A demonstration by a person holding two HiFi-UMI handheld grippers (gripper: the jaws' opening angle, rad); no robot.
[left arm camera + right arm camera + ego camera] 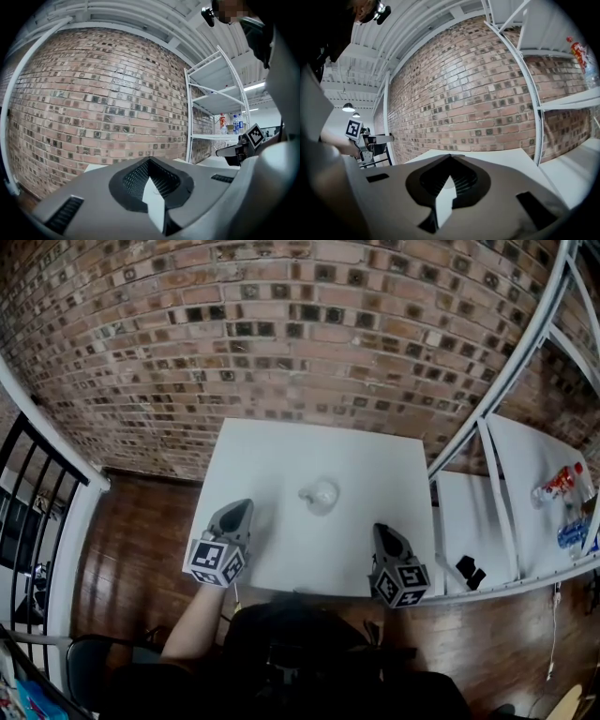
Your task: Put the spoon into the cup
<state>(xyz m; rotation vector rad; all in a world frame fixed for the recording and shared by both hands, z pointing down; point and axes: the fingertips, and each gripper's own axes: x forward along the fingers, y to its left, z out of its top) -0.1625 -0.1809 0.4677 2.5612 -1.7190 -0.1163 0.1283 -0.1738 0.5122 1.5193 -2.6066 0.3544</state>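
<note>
From the head view I see the cup (319, 495), small, pale and see-through, standing alone near the middle of the white surface (281, 456). It lies beyond and between my two grippers. The left gripper (240, 513) has its jaws fully together with nothing in them, and its own view confirms that. The right gripper (383, 535) likewise looks closed and empty. Both sit near the surface's near edge, well apart from the cup. I cannot make out the spoon anywhere, not even inside the cup, so I cannot judge whether the task is done or not begun.
</note>
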